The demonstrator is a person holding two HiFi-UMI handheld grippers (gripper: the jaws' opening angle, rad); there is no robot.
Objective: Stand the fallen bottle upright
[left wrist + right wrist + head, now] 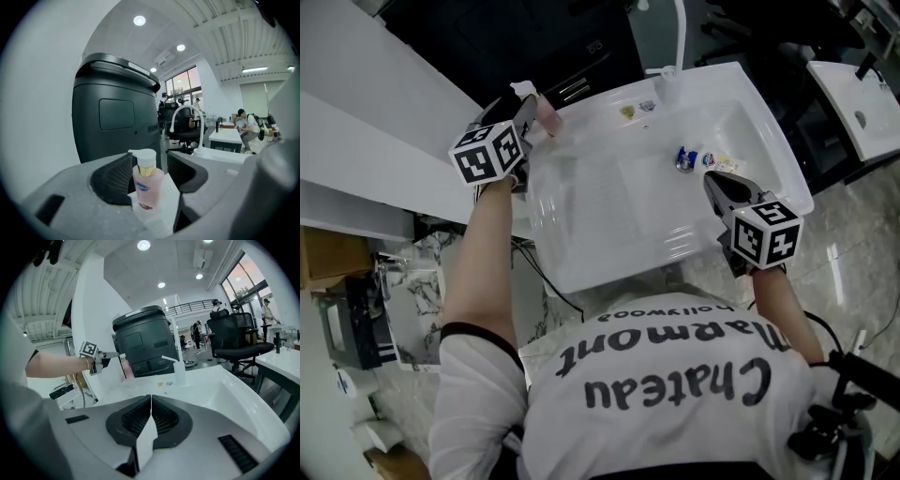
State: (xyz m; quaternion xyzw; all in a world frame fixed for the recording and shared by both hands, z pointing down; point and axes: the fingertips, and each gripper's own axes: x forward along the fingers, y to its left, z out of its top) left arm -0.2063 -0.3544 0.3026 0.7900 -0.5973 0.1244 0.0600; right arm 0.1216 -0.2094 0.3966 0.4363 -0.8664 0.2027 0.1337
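A pink soap bottle (147,190) with a white pump stands upright on the back left corner of the white sink (609,267). My left gripper (149,171) is open around it, one jaw on each side, and a gap shows on the right. In the head view the bottle (547,117) sits just past the left gripper (530,120). My right gripper (717,183) hovers over the sink's right side, shut with nothing between its jaws. In the right gripper view the bottle (123,365) stands far left by the left gripper (107,358), beyond the right gripper (151,416).
A white faucet (670,82) rises at the back of the sink, with a drain (685,160) and small labels near it. A tall dark grey bin (117,117) stands behind the sink. White counters lie to the left, office chairs and desks farther off.
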